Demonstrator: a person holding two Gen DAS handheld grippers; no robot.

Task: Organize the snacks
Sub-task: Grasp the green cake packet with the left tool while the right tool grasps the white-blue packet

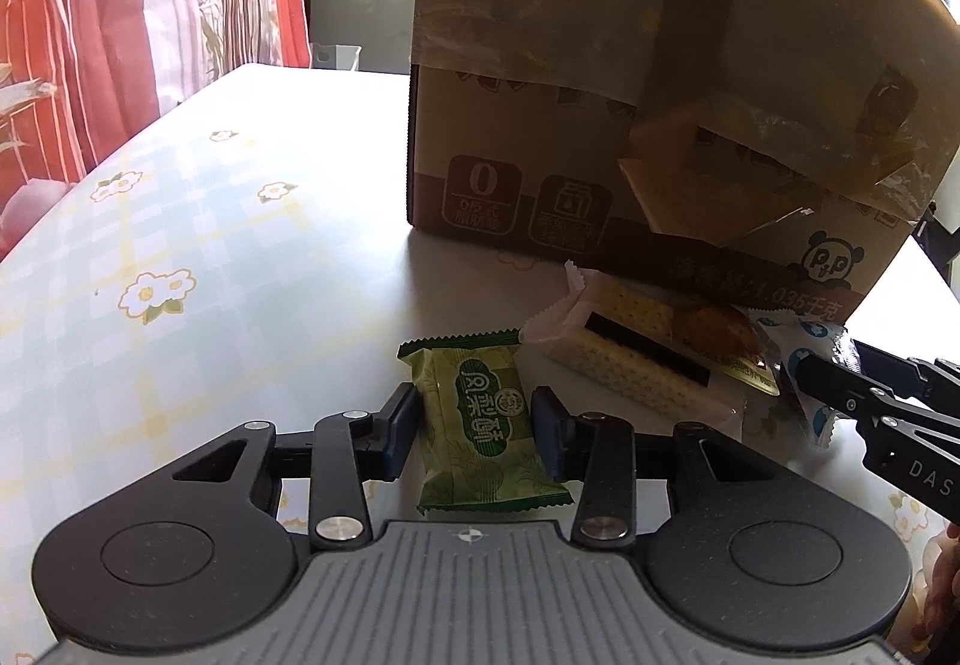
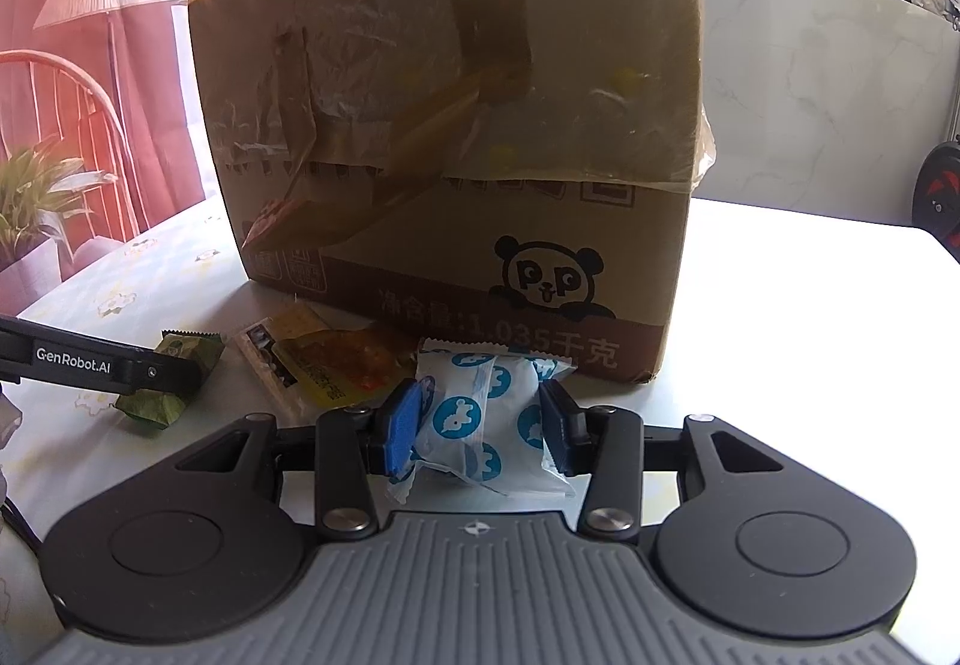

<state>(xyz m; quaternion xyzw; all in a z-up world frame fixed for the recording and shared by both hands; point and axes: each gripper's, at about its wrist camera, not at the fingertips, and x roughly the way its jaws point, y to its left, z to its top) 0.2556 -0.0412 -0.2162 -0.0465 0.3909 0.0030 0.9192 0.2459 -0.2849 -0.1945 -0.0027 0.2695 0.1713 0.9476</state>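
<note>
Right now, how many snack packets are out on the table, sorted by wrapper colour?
Green pastry packet, between the left gripper fingers: 1
White packet with blue dots, in the right gripper: 1
Clear-wrapped cracker sandwich packet: 1
Orange-yellow foil packet: 1
Total: 4

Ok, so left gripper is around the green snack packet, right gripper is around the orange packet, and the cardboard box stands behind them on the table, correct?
Not quite. The right gripper is closed on the white packet with blue dots, as the right wrist view shows; the orange packet lies free beside it. The left gripper does straddle the green snack packet, and the cardboard box stands behind on the table.
</note>
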